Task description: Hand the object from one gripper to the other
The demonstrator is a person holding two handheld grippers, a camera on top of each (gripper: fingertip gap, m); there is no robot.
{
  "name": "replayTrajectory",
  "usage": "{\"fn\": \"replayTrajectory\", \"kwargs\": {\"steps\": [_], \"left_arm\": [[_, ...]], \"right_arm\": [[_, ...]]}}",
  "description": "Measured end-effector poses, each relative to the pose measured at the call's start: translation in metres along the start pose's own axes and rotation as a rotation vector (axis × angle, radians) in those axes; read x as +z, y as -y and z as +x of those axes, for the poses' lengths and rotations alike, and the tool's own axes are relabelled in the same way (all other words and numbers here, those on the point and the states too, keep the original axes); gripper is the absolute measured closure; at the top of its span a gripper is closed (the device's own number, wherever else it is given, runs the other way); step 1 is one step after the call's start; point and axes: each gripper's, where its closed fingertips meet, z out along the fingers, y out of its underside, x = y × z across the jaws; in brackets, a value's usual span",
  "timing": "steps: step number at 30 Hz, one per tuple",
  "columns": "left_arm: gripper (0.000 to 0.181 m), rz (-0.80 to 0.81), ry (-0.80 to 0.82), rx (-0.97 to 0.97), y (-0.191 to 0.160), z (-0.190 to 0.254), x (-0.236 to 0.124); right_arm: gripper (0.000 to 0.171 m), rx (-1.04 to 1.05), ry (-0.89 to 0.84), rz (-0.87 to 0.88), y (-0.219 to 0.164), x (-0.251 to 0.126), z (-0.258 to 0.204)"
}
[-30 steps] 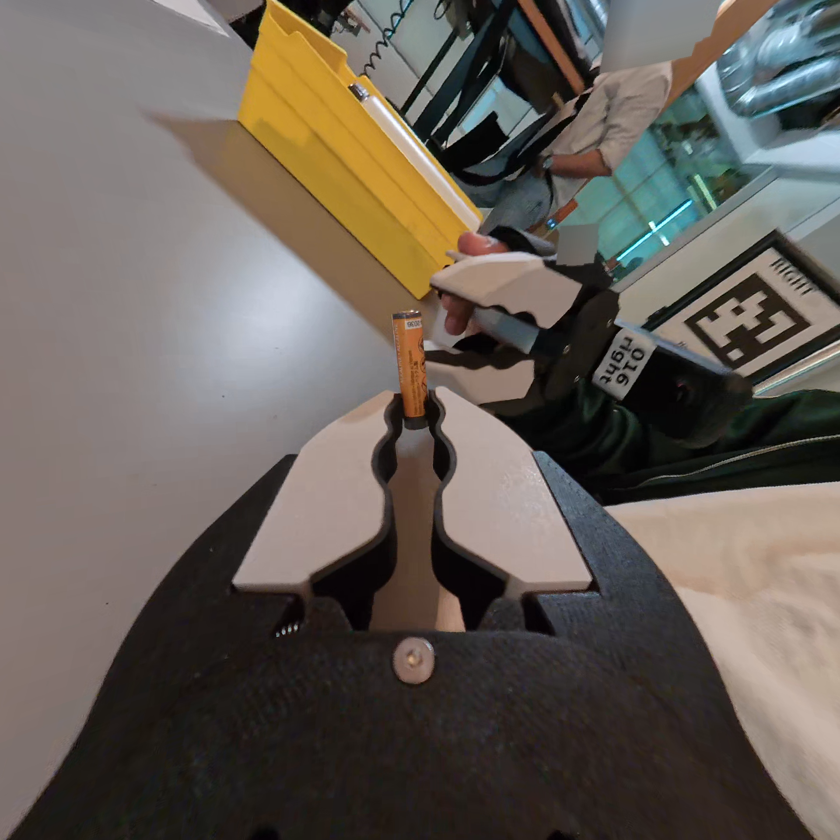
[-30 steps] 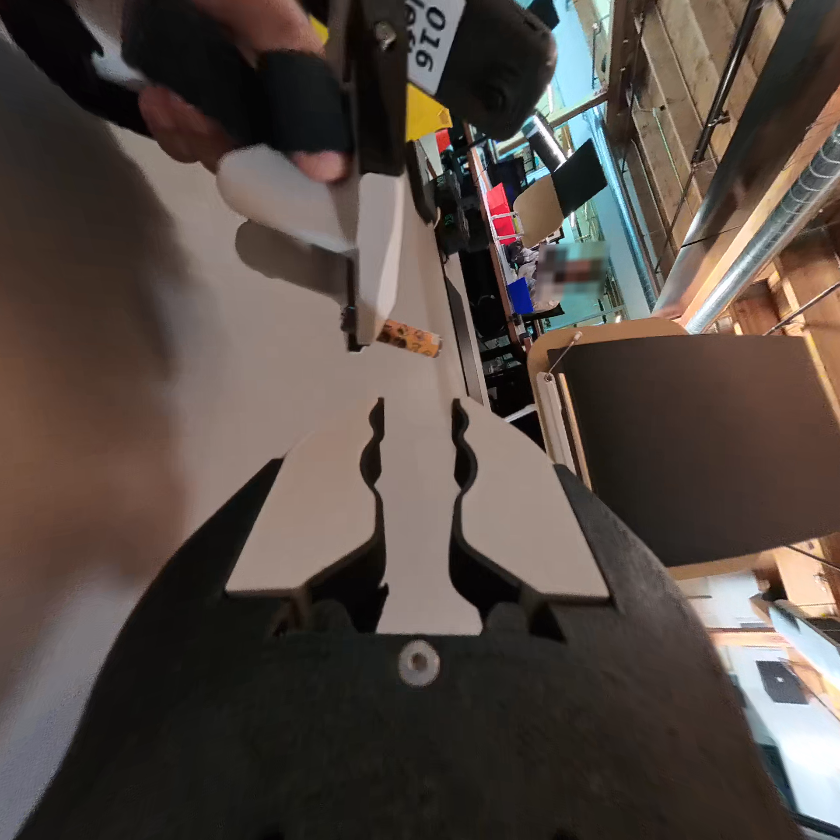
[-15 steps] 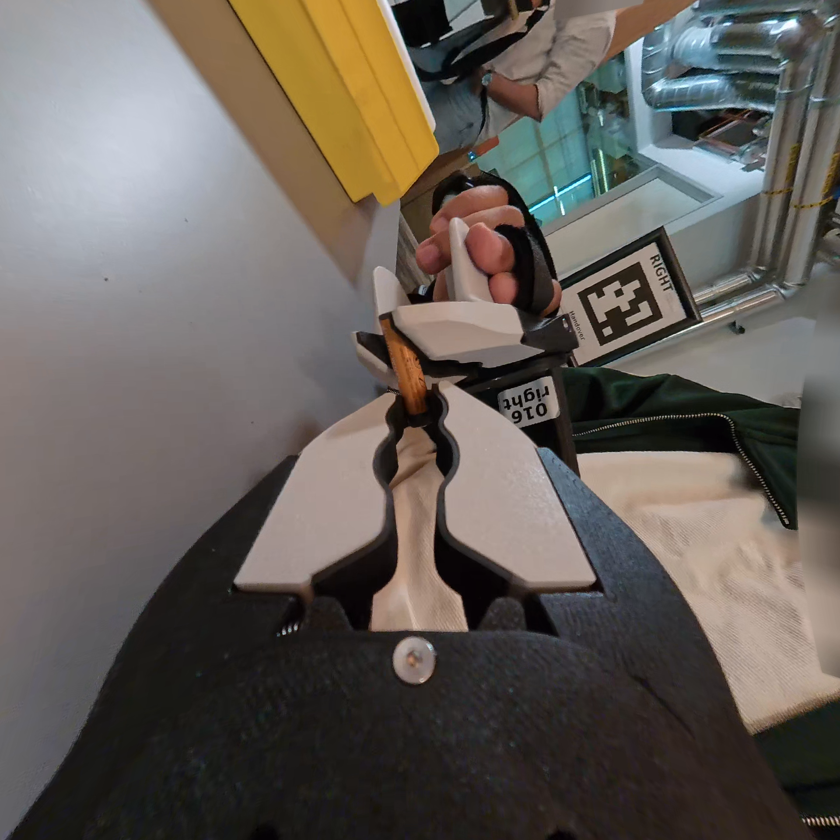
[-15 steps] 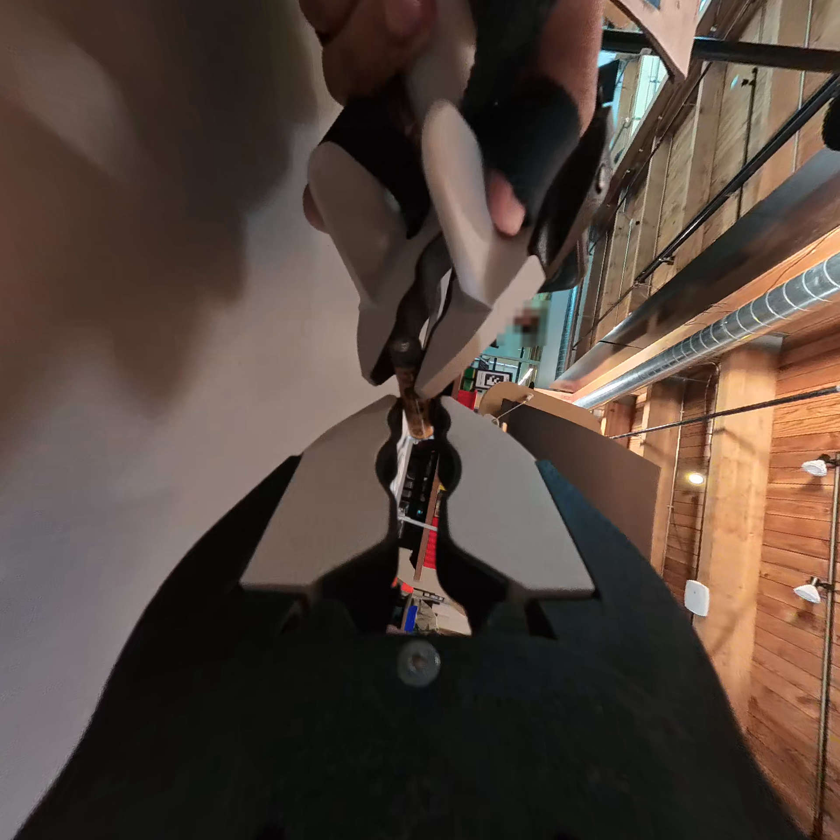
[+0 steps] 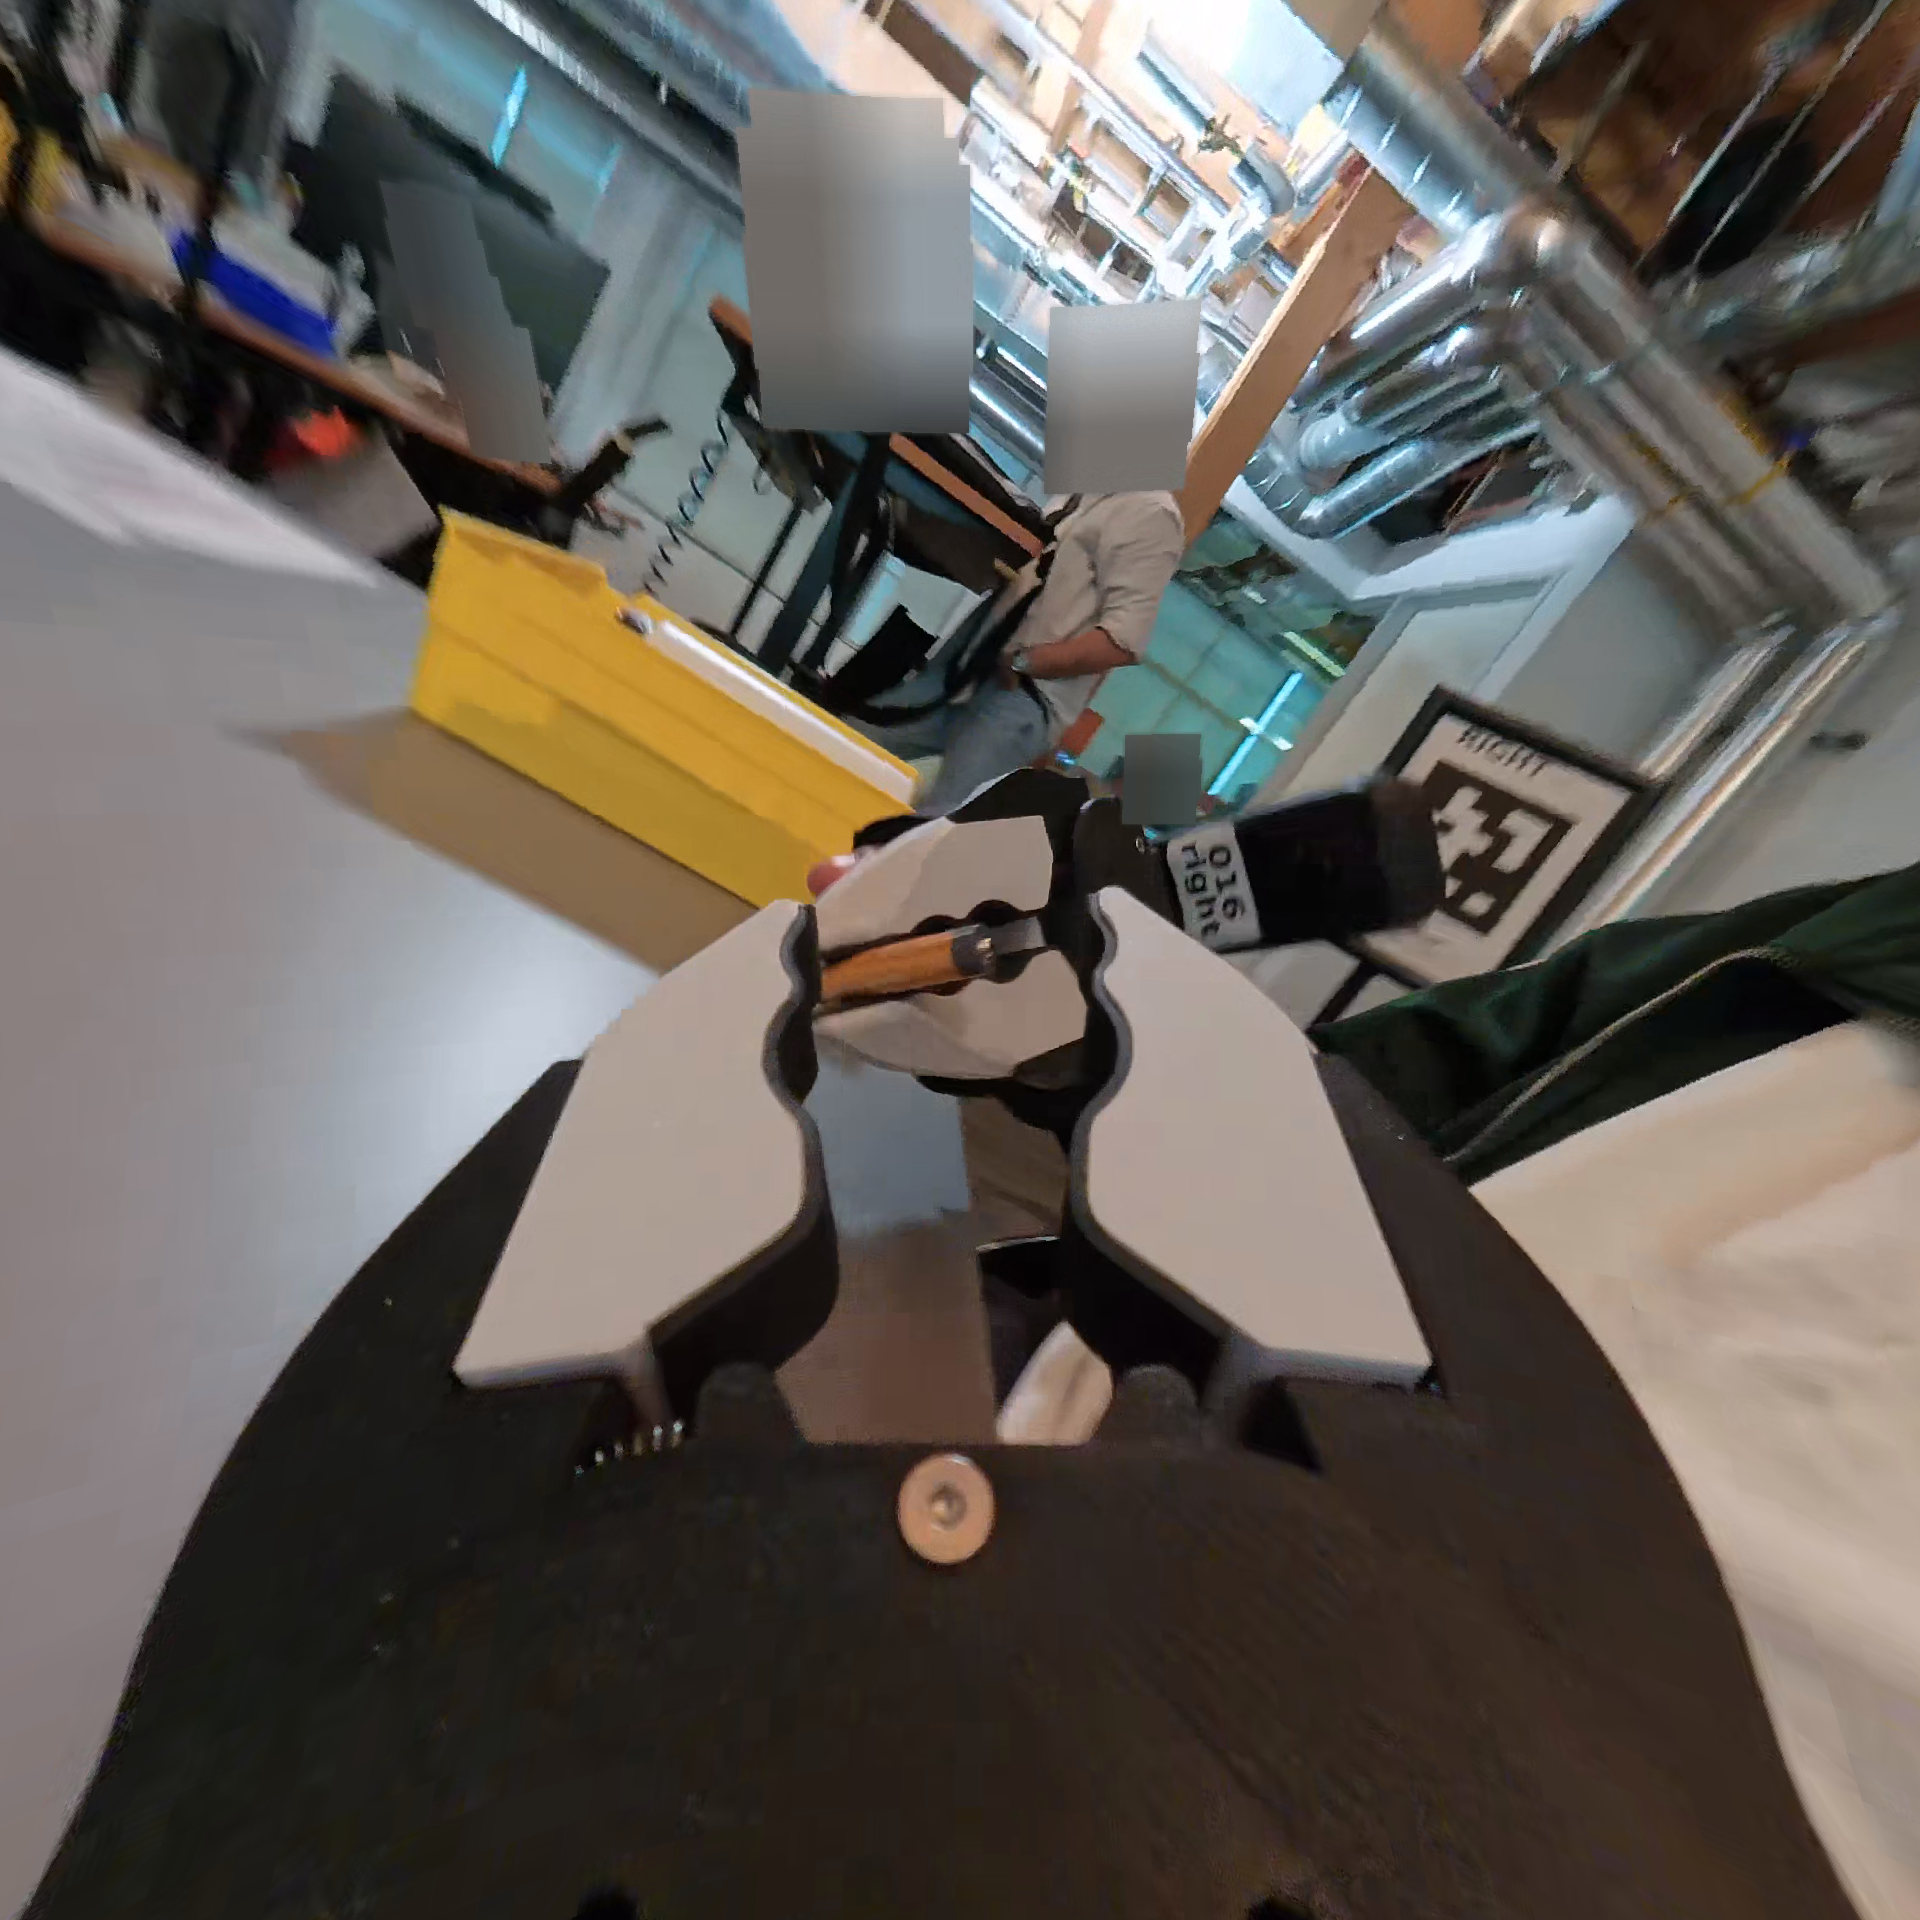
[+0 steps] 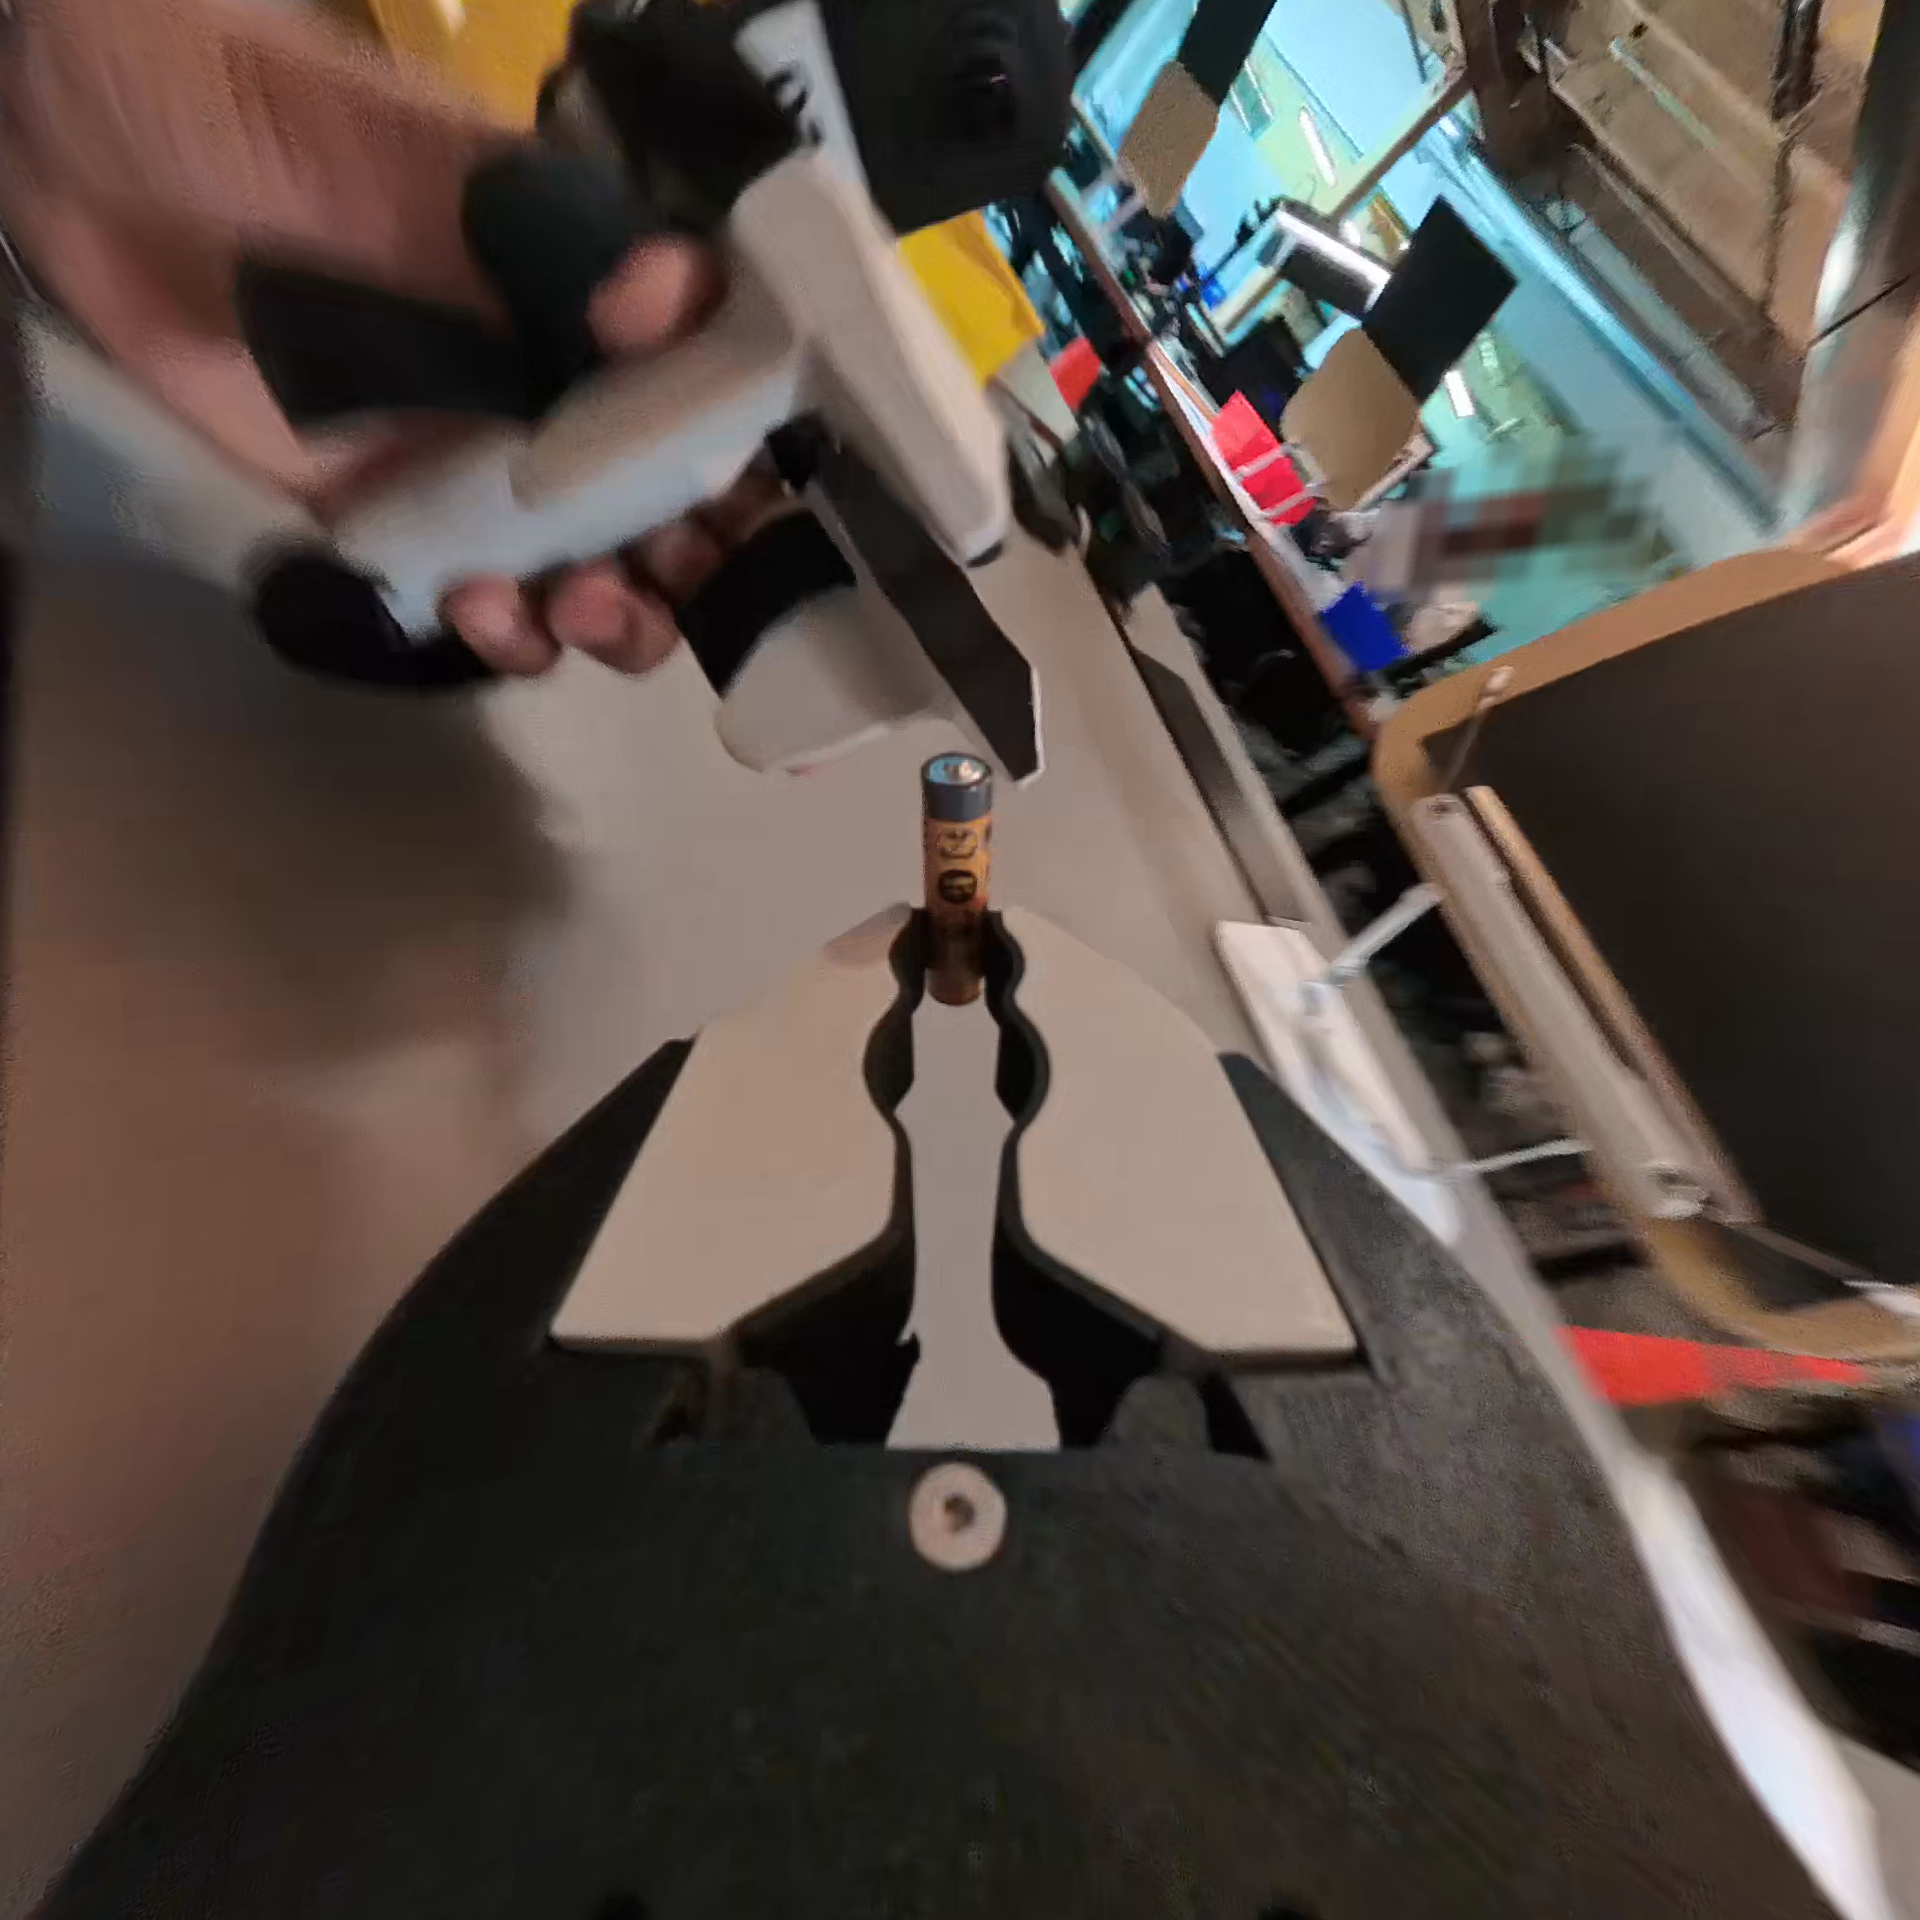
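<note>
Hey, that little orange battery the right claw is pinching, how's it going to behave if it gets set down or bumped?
The battery is a smooth, stiff cylinder, so it would probably roll if laid on the table. Only its lower end sits in the right claw, so a bump could pivot it. Its glossy wrap looks somewhat slippery.

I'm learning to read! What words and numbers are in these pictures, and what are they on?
I can't read writing out, only say where it sits.
White sticker on the right tool: short print in two lines.
Framed sign by the wall: one word above a black-and-white square pattern.
Battery held in the right tool: tiny label print, too small to read.
</note>
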Motion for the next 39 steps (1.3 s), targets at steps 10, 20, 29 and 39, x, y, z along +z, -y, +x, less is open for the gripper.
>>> {"fn": "replayTrajectory", "kwargs": {"steps": [10, 20, 29, 39], "left_arm": [[0.167, 0.005, -0.005, 0.427, 0.005, 0.03, 0.002], [0.165, -0.066, -0.002, 0.445, -0.006, 0.029, 0.008], [0.172, -0.139, 0.029, 0.514, -0.016, 0.026, 0.011], [0.172, -0.103, 0.071, 0.494, -0.007, 0.022, 0.007]], "right_arm": [[0.16, 0.801, 0.463, 0.347, 0.051, -0.015, -0.014], [0.161, 0.817, 0.535, 0.307, 0.051, -0.012, -0.027], [0.16, 0.811, 0.538, 0.284, 0.048, -0.011, -0.029], [0.137, 0.765, 0.408, 0.323, 0.039, -0.007, -0.013]]}}
